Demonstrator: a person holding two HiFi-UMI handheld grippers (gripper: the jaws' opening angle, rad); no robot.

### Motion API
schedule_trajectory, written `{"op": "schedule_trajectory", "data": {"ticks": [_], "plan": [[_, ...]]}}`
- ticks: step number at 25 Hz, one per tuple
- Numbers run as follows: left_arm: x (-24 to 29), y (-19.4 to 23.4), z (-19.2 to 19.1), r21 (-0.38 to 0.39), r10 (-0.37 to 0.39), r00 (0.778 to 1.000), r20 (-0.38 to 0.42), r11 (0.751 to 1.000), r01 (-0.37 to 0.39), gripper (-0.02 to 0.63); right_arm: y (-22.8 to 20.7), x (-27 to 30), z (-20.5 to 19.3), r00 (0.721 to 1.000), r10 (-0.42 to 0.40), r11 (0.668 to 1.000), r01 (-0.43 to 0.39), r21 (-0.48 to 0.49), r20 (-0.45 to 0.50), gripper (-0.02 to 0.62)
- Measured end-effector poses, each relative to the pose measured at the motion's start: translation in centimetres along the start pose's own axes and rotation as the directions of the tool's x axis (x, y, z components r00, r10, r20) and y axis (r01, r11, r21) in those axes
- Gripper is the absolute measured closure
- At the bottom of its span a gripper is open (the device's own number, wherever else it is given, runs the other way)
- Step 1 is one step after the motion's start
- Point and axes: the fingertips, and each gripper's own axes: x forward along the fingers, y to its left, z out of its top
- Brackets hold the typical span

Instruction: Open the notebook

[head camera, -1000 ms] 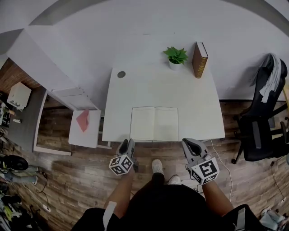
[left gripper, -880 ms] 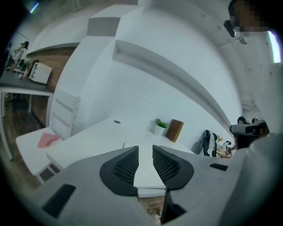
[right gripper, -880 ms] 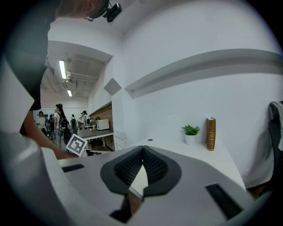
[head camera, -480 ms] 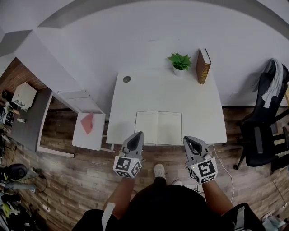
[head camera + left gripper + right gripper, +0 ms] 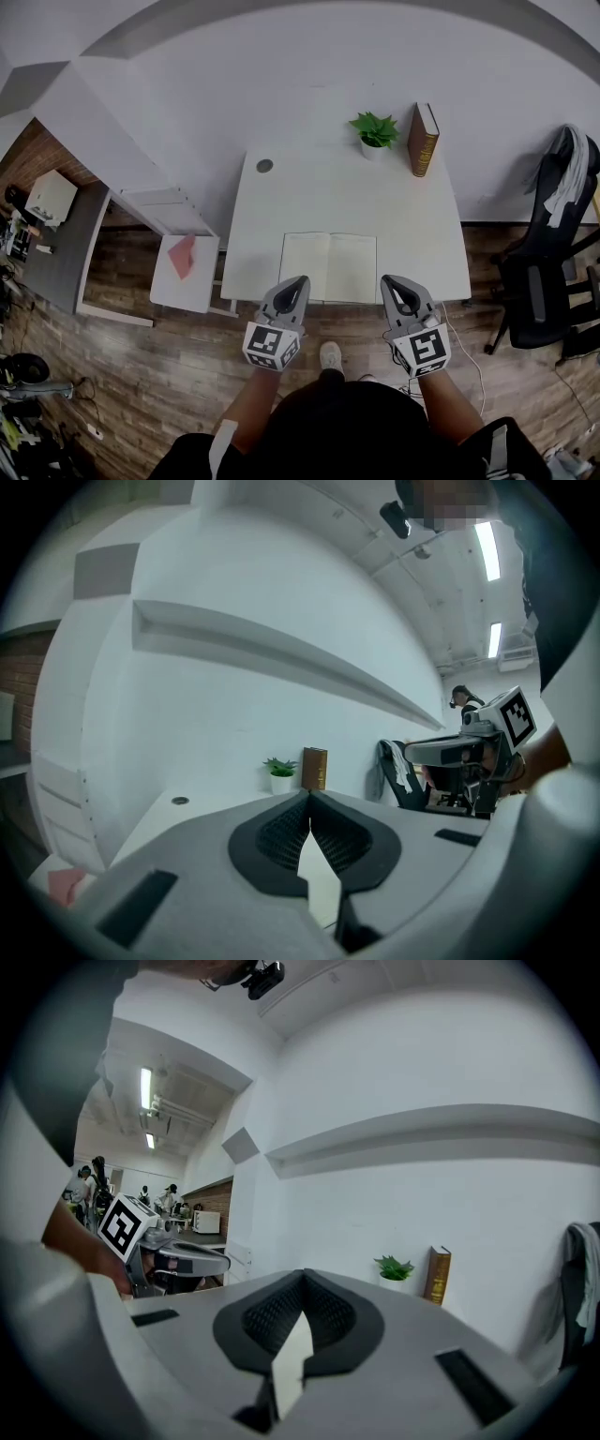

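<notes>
The notebook (image 5: 328,267) lies open and flat on the white table (image 5: 412,234), near its front edge, showing two blank pale pages. My left gripper (image 5: 298,281) hovers at the table's front edge, just off the notebook's left corner, jaws shut with nothing between them. My right gripper (image 5: 389,280) hovers at the same edge, off the notebook's right side, also shut and empty. In the left gripper view the left gripper (image 5: 308,797) has its dark pads meeting at the tip. The right gripper view shows the right gripper (image 5: 302,1274) closed the same way.
A small potted plant (image 5: 374,129) and an upright brown book (image 5: 421,138) stand at the table's back. A round cable hole (image 5: 264,166) sits at the back left. A black chair (image 5: 548,253) stands to the right, a low white stand (image 5: 184,272) with a red item to the left.
My left gripper has risen from below the table's edge to level with it and rolled. The right gripper has lifted slightly. The notebook has not moved.
</notes>
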Motion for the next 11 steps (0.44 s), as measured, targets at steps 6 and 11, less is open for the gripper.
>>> {"op": "schedule_trajectory", "data": {"ticks": [6,11], "plan": [[0.5,0.0,-0.5,0.001,-0.010,1.000,-0.019,1.000,0.010,0.600,-0.1,0.6,0.2,1.000,0.024,1.000,-0.024,0.000,0.008,0.594],[0.7,0.6,-1.1,-0.006,-0.003,0.999,-0.032,1.000,0.003,0.600,0.0,1.1,0.1,1.000,0.021,1.000,-0.021,0.019,0.012,0.594]]}}
